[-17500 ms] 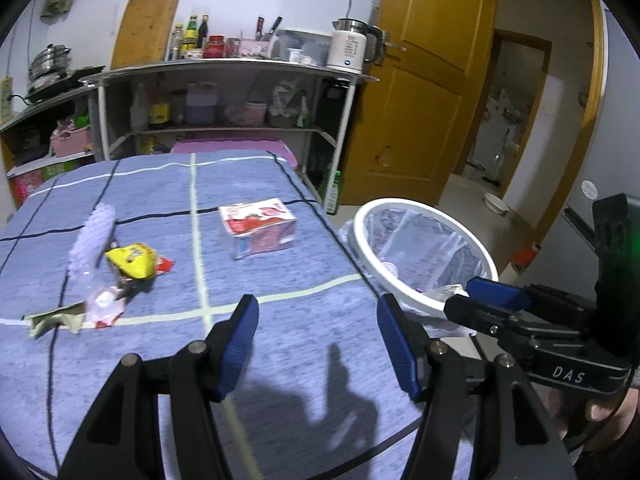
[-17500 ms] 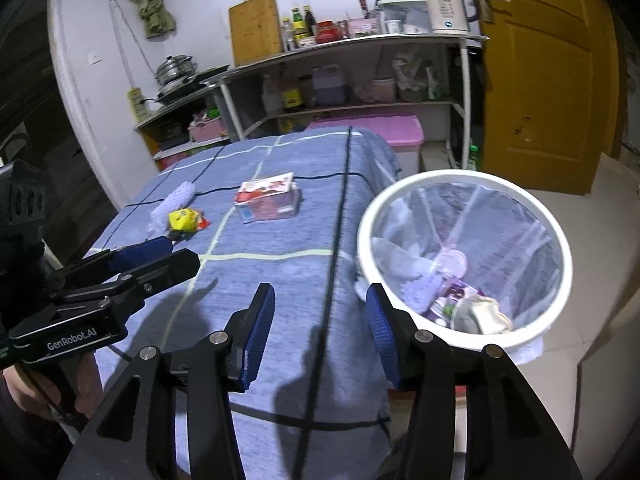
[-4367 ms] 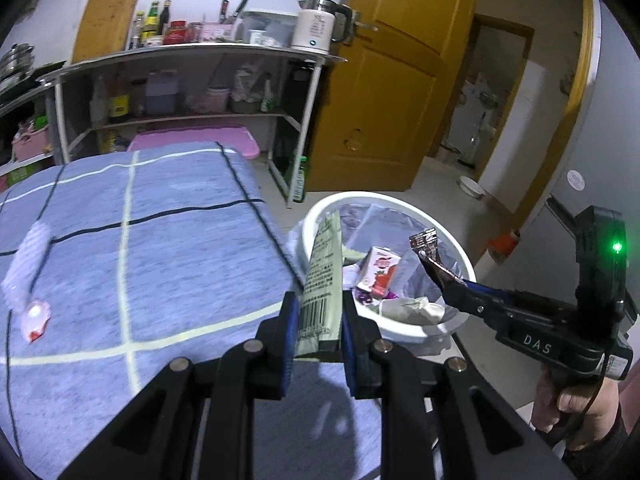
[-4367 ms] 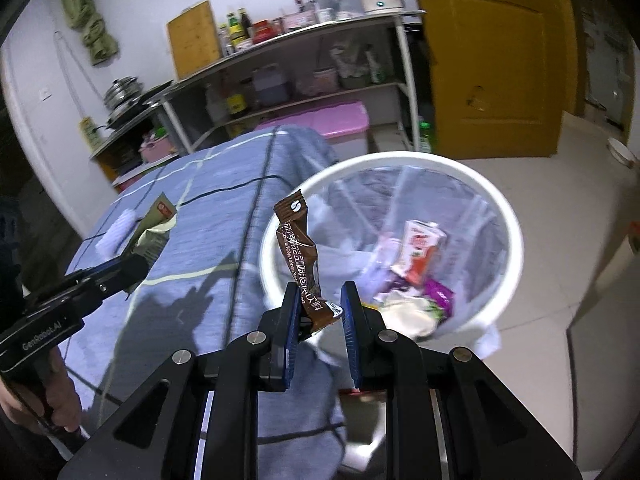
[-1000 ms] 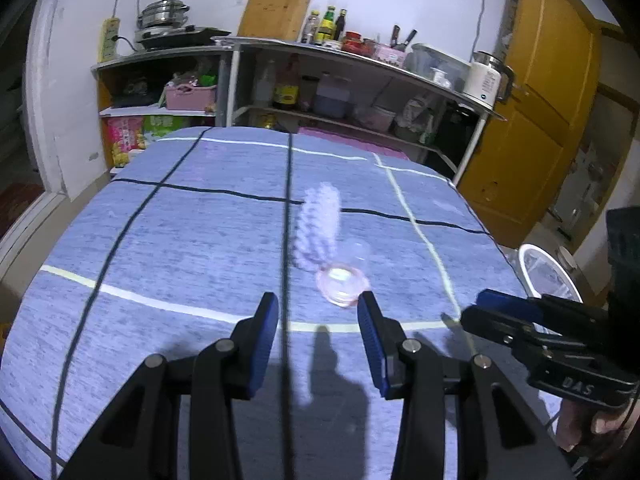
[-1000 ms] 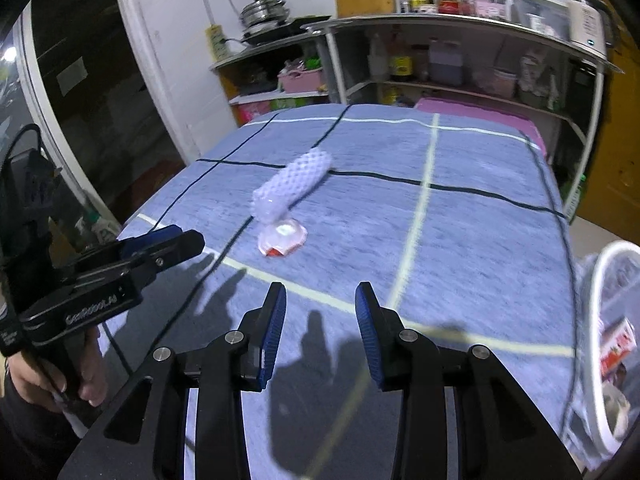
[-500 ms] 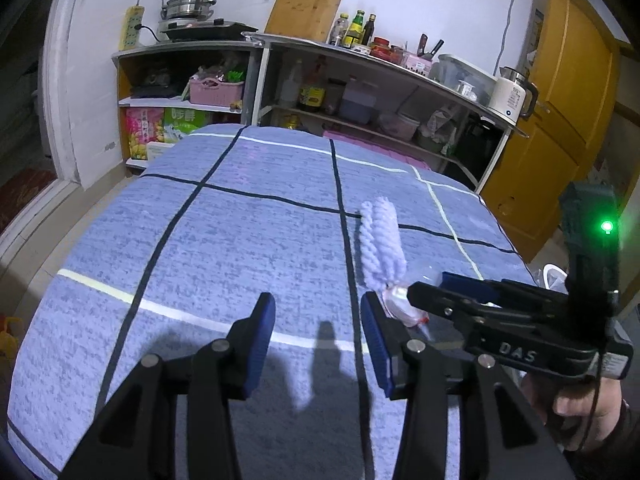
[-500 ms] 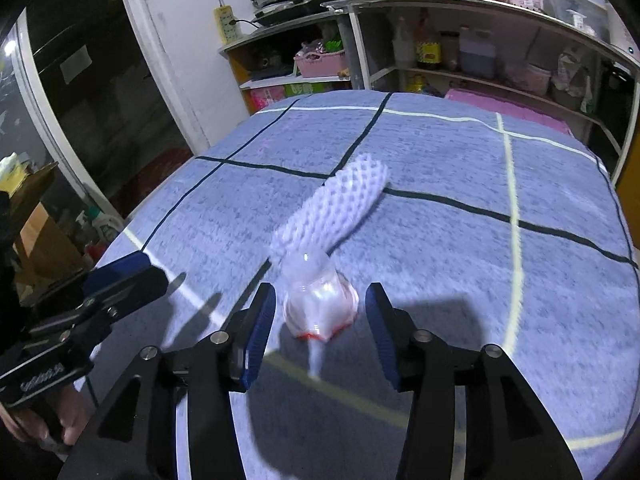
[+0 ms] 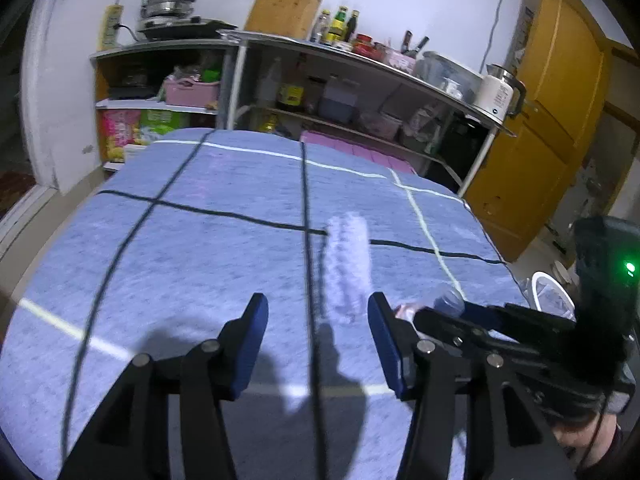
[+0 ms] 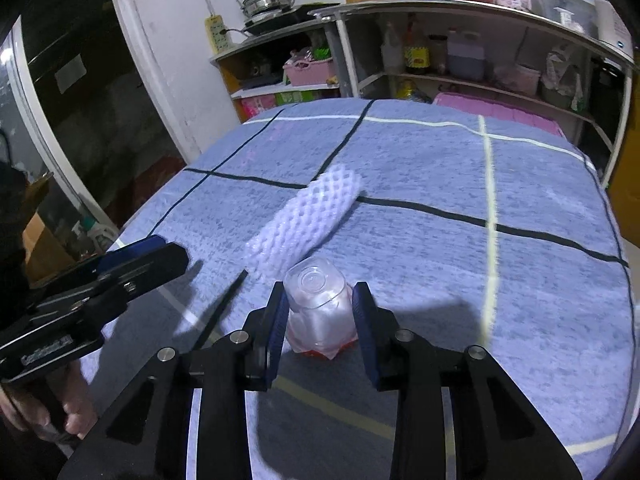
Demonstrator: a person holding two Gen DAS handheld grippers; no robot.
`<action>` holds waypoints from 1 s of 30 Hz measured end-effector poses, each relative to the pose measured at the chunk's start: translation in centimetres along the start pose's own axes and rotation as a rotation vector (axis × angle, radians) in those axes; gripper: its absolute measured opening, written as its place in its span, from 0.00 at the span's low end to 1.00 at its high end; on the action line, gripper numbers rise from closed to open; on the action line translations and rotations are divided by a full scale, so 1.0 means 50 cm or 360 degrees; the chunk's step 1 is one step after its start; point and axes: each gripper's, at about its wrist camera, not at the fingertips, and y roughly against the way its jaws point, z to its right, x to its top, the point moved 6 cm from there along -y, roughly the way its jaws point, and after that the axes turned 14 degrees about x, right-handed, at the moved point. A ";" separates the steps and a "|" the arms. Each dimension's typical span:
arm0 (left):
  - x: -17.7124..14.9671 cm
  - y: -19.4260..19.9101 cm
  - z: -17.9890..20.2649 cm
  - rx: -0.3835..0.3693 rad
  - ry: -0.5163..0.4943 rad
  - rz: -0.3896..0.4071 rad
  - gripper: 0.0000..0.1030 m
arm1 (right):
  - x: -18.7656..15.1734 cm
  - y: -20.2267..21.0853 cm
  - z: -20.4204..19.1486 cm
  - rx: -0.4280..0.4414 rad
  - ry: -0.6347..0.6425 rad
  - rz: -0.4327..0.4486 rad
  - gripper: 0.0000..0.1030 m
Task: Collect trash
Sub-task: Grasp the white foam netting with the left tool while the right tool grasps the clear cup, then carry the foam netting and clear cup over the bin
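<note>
Two pieces of trash lie on the blue checked tablecloth: one clear plastic cup and one white foam net sleeve. The cup lies on its side near the middle of the cloth, its round bottom turned away from the right wrist camera and a red-edged foil at its near end. The foam sleeve stretches away from the cup toward the far left, its near end just beside the cup's bottom.

The right gripper slopes down toward the cloth, and its jaws have just been closing, with the cup between them. The two blue pads now sit against the cup's sides, a narrow hold on the cup.

The left gripper also slopes downward, over the cloth to the left of the cup. Its jaws have just been opening and stand wide with nothing between the pads; the foam sleeve lies on the cloth beyond them. In the right wrist view a hand grips its handle at the lower left.

One white trash bin shows partly past the table's right edge, behind the right gripper's body. One metal shelf unit stands against the back wall, and one yellow door is on the right.
</note>
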 end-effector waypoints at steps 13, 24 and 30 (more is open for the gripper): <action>0.006 -0.099 0.069 0.0052 -0.0078 -0.0149 0.52 | -0.023 0.090 0.071 -0.0040 -0.0109 0.0074 0.33; -0.004 -0.101 0.101 0.0068 -0.0123 -0.0161 0.26 | -0.039 0.128 0.101 -0.0067 -0.0145 0.0112 0.33; -0.010 -0.045 0.123 0.0023 -0.0132 -0.0094 0.26 | -0.050 0.166 0.098 -0.0101 -0.0137 0.0143 0.33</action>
